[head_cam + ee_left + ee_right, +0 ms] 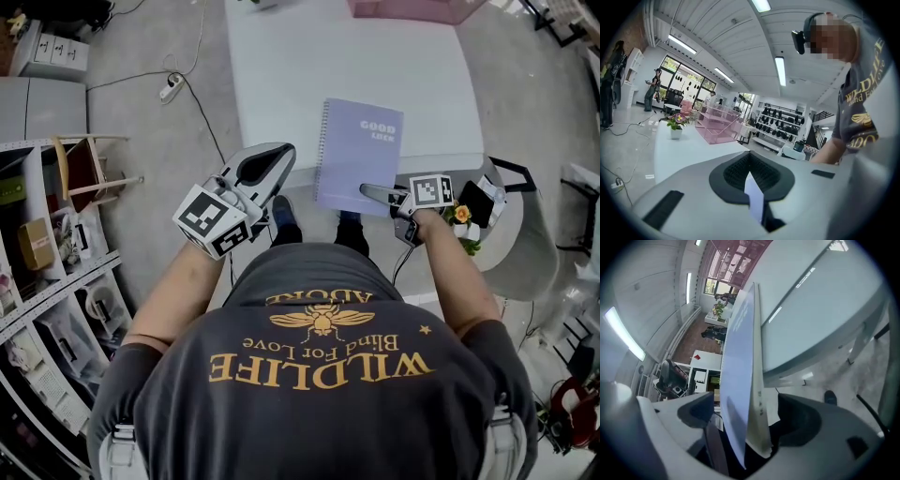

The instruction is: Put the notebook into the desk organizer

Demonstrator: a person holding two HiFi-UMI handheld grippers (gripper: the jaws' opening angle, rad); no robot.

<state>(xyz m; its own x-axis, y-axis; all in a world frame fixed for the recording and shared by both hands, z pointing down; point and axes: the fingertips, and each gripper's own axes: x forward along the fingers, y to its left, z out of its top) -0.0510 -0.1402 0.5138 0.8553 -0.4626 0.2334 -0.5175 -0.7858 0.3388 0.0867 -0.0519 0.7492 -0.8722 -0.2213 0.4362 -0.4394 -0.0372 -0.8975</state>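
Notebook lies flat at the counter's near edge, with its near end overhanging. Right gripper straddles the overhanging near right corner. Its fingers stand wide apart with the notebook's edge between them, not clamped. Left gripper hangs off the counter's near left corner, fingers closed on nothing. Pink desk organizer sits at the far edge. The step looks like the grasp. Best to slide deeper over the corner before closing, so the thin pages don't bend or slip, then lift level and carry to the far edge.
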